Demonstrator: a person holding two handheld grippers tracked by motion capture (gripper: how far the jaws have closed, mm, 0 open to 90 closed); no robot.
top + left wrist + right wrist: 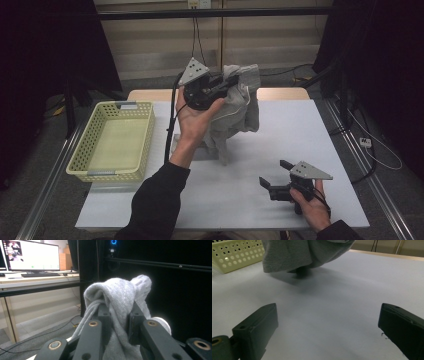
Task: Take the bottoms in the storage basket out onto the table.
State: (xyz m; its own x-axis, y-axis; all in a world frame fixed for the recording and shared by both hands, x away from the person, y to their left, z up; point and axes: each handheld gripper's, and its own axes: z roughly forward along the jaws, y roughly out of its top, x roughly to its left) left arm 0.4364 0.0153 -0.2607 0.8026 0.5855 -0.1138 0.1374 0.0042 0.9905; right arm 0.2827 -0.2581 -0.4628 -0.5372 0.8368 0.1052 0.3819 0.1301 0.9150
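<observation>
A grey garment (239, 110) hangs above the middle of the white table, its lower end just over the surface. My left gripper (231, 82) is raised high and shut on the bunched top of the cloth. In the left gripper view the grey garment (120, 297) is pinched between the jaws of the left gripper (119, 317) and bulges above them. My right gripper (275, 174) stands open low over the table's front right, apart from the cloth. In the right gripper view the right gripper (327, 322) has nothing between its fingers, and the garment's hem (287, 262) hangs beyond it.
A pale yellow perforated basket (145, 145) sits at the table's left side; its wall (234, 255) appears at the upper left of the right gripper view. The white table top (280, 130) extends to the right. Cables trail on the floor at the right and back.
</observation>
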